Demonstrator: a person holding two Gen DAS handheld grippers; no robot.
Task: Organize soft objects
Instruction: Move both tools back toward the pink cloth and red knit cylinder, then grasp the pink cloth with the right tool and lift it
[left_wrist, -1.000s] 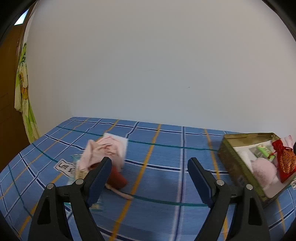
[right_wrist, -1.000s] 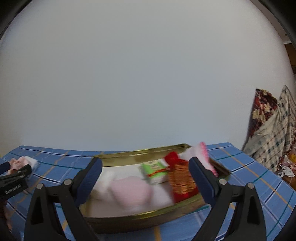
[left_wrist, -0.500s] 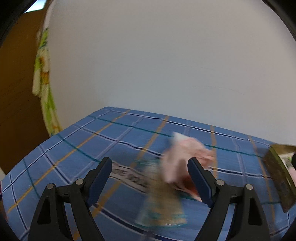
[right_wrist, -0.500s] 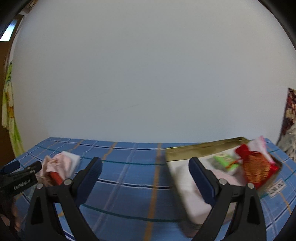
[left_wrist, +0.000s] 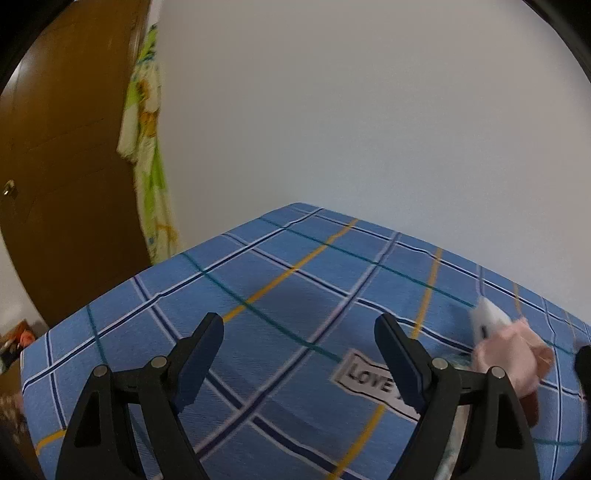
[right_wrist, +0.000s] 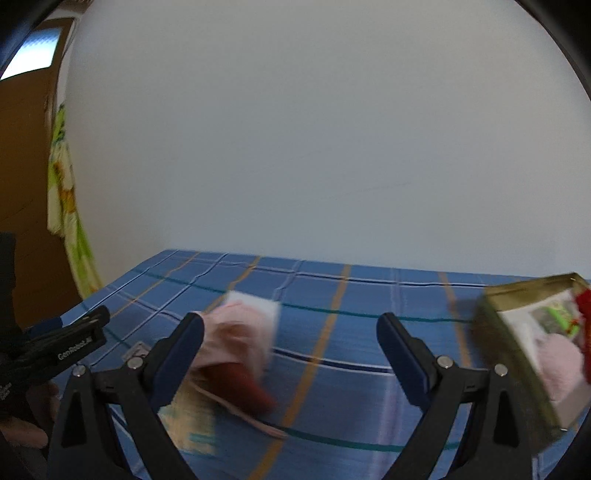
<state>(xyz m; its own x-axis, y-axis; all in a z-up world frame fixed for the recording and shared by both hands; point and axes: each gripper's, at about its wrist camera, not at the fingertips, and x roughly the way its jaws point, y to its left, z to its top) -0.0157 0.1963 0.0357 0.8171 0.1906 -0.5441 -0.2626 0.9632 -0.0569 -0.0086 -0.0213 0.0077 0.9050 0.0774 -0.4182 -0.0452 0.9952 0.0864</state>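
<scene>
A pink soft bundle (right_wrist: 240, 339) with a dark red part and a white card behind it lies on the blue checked cloth (right_wrist: 351, 339), just inside the left finger of my right gripper (right_wrist: 290, 354), which is open and empty. In the left wrist view the same pink bundle (left_wrist: 509, 358) sits at the right edge, outside the right finger of my left gripper (left_wrist: 299, 354), also open and empty, over bare cloth (left_wrist: 277, 314). A gold tin (right_wrist: 517, 373) at the far right holds a pink puff (right_wrist: 557, 365), a green packet and a red pouch.
A translucent packet (right_wrist: 192, 421) lies on the cloth below the bundle. A brown door (left_wrist: 70, 177) and a green-yellow hanging cloth (left_wrist: 147, 147) stand left of the table, past its left edge. A white wall runs behind. The left gripper's body (right_wrist: 59, 350) shows at the right view's left edge.
Both views have swung leftward. The tin slid to the right edge of the right view and out of the left view; the pink bundle moved from the left view's left to its right edge.
</scene>
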